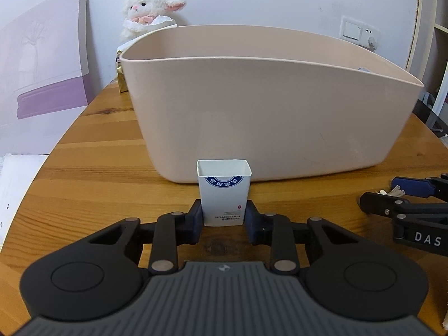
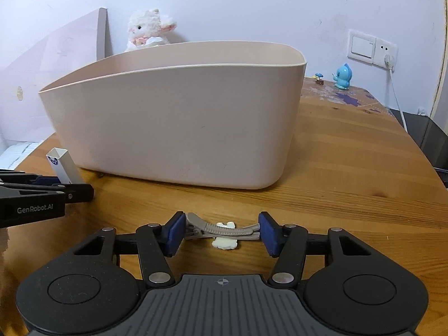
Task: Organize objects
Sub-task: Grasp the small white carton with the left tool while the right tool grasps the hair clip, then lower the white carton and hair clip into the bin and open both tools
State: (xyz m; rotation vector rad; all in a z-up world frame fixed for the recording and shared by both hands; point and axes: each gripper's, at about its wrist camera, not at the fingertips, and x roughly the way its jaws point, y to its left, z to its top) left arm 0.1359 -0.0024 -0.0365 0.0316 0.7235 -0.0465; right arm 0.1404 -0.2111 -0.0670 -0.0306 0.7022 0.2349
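Note:
A large beige plastic bin (image 1: 266,106) stands on the wooden table (image 1: 98,173); it also shows in the right wrist view (image 2: 179,117). My left gripper (image 1: 223,217) is shut on a small white open-topped box (image 1: 223,193) with blue print, held upright in front of the bin. The box also shows in the right wrist view (image 2: 63,166). My right gripper (image 2: 222,233) has its pads against both ends of a grey hair clip (image 2: 224,229) with a white ornament, which lies crosswise between them just above the table.
A white plush lamb (image 1: 151,11) sits behind the bin. A purple-and-white box (image 1: 44,70) leans at the left. A blue figurine (image 2: 343,77) and a wall socket with cable (image 2: 389,58) are at the back right. The table edge curves away at both sides.

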